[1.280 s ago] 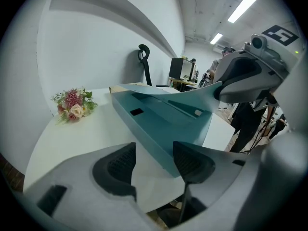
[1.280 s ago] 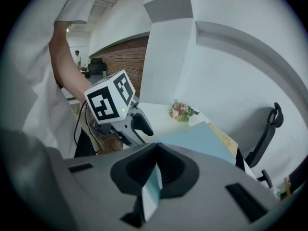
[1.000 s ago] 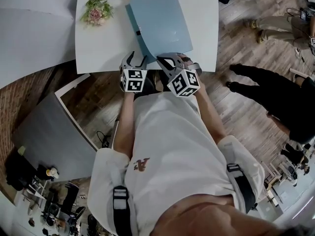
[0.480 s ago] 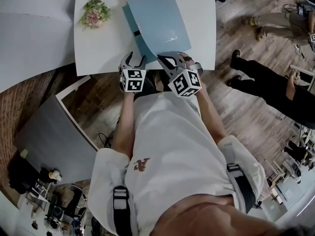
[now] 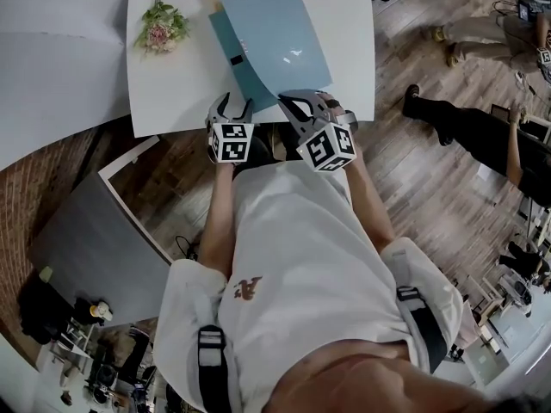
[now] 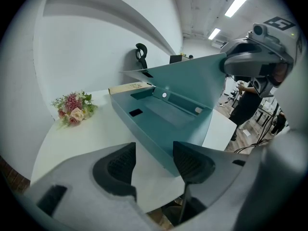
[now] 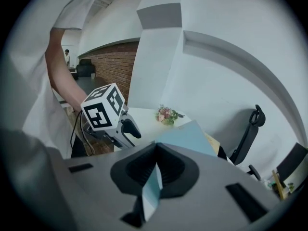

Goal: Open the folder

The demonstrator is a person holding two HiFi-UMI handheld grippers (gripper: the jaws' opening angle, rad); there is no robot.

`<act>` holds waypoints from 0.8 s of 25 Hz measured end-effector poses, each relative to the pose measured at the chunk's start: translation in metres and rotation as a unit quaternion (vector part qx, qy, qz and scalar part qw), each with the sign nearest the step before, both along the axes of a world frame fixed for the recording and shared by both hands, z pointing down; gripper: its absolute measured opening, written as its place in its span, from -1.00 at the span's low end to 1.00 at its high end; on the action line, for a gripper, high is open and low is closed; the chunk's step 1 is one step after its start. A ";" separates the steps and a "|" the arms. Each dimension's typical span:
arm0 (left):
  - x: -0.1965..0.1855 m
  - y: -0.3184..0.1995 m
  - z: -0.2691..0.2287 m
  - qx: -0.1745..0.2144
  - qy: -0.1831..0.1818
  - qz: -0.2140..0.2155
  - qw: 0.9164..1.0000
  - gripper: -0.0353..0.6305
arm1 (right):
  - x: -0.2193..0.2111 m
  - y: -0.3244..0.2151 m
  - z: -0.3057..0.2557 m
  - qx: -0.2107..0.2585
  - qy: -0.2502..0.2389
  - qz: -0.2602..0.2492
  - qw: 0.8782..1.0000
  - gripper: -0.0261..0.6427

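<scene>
Since a second ago the folder (image 5: pixel 267 41) has its cover (image 7: pixel 190 136) tilted higher off the base (image 6: pixel 159 114). Flowers (image 5: pixel 161 28) lie by the far left corner of the table (image 5: pixel 164 101), well clear. My left gripper (image 5: pixel 234 103) hovers wide and empty at the near edge, ready, I judge, to steady the base. My right gripper (image 5: pixel 291 101) pinches the cover's near corner to lift it; only a narrow strip of table remains rightward.
</scene>
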State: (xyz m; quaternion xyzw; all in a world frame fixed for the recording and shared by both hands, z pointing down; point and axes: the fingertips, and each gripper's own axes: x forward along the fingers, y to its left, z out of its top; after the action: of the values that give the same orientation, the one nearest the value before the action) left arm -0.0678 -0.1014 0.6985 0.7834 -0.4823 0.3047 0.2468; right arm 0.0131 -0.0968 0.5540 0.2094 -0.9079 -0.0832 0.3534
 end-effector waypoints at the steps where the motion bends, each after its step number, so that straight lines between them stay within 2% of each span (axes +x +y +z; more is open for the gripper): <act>1: 0.000 0.000 0.000 -0.001 0.000 0.000 1.000 -0.14 | 0.001 -0.001 -0.001 0.001 -0.001 0.003 1.000 -0.89; 20: -0.001 0.000 0.002 -0.004 -0.005 0.004 1.000 -0.14 | 0.030 -0.016 -0.027 0.027 -0.019 0.058 0.998 -0.90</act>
State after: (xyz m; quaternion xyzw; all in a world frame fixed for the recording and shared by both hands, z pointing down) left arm -0.0687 -0.1015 0.7002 0.7829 -0.4786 0.3116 0.2466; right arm 0.0429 -0.1132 0.5268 0.2726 -0.8982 -0.0829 0.3348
